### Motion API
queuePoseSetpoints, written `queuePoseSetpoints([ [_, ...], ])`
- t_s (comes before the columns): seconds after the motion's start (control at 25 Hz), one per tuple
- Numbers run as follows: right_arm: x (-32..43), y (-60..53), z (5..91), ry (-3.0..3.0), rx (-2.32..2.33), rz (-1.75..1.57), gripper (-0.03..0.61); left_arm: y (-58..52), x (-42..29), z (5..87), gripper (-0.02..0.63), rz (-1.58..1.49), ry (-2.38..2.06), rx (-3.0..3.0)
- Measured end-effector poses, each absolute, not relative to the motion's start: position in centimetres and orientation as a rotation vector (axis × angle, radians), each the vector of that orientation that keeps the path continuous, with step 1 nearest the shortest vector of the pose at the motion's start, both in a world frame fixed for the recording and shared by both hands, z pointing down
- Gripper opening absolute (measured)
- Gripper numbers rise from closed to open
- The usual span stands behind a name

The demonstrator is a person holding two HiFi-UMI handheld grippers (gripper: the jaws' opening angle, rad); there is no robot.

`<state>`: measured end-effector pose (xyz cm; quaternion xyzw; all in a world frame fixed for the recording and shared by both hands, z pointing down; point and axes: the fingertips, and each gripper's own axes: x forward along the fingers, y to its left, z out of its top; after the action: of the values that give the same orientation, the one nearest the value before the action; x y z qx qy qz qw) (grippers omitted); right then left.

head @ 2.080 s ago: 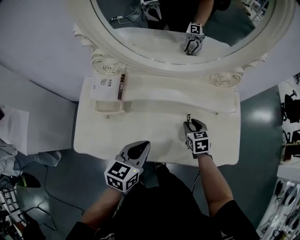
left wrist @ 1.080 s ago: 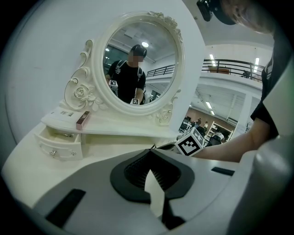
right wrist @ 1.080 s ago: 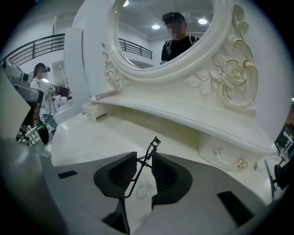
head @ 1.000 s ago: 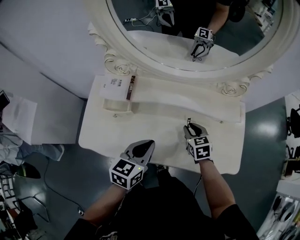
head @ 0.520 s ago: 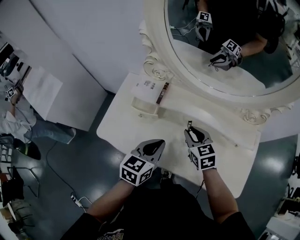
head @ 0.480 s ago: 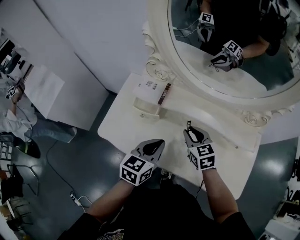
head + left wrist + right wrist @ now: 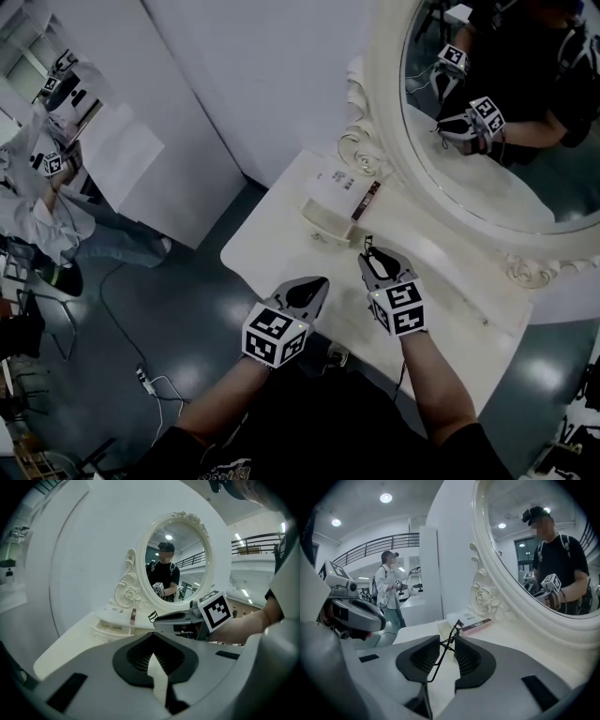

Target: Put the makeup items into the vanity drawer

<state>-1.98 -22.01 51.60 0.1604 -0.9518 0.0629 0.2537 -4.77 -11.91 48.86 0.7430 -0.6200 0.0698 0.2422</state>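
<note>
The white vanity top carries a small open drawer under its raised shelf. A white box and a dark slim item lie on that shelf. My right gripper hovers just right of the drawer, shut on a thin black wire makeup tool. In the right gripper view the tool stands between the pads of that gripper, with the box beyond. My left gripper is shut and empty at the table's front edge, and the left gripper view shows its jaws closed.
The big oval mirror with its carved frame rises at the back right. A white wall panel stands left of it. Another person stands at a white table to the far left. A cable lies on the dark floor.
The head view has swung left, so the vanity now sits to the right. My right gripper with the wire tool has come closer to the open drawer. The left gripper stays at the front edge.
</note>
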Motion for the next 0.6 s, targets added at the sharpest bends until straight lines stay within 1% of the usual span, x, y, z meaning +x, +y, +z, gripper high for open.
queuePoseSetpoints([
  [0.6,-10.8,-21.6,51.1,-2.504,0.438,-0.001,0.118,-11.6,-11.0,48.9,0.005,0.192,-1.574,2.108],
])
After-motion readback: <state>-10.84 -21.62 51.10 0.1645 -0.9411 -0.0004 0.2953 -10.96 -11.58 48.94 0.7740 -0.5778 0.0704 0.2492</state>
